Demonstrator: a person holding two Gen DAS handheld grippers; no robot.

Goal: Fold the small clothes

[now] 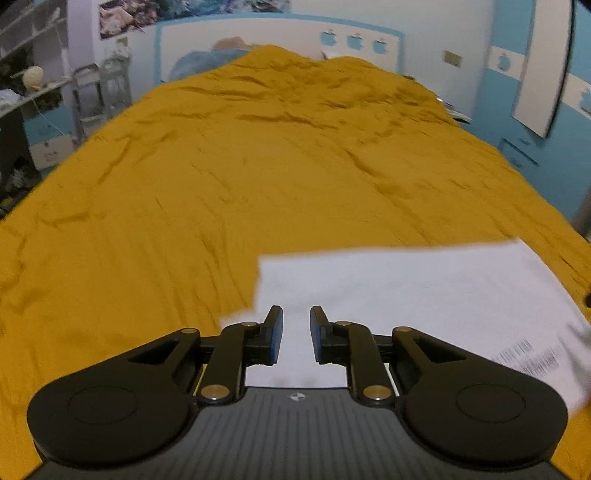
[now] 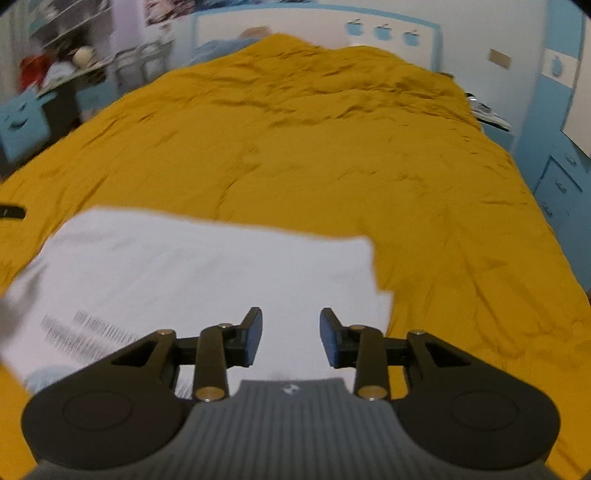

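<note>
While lying flat: white garment [image 1: 424,291] on bed [image 1: 258,166]
feel: soft, light, floppy
grab: corners
left gripper [image 1: 296,334]: jaws parted, empty
right gripper [image 2: 290,336]: jaws wider, empty

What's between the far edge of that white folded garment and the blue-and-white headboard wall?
Only the wrinkled mustard-yellow bedspread stretches from the white folded garment to the headboard wall; both wrist views show it.

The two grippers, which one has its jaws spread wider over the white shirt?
The right gripper: the gap between its blue pads is clearly broader than the left gripper's. Both stand open over the white shirt, gripping nothing.
</note>
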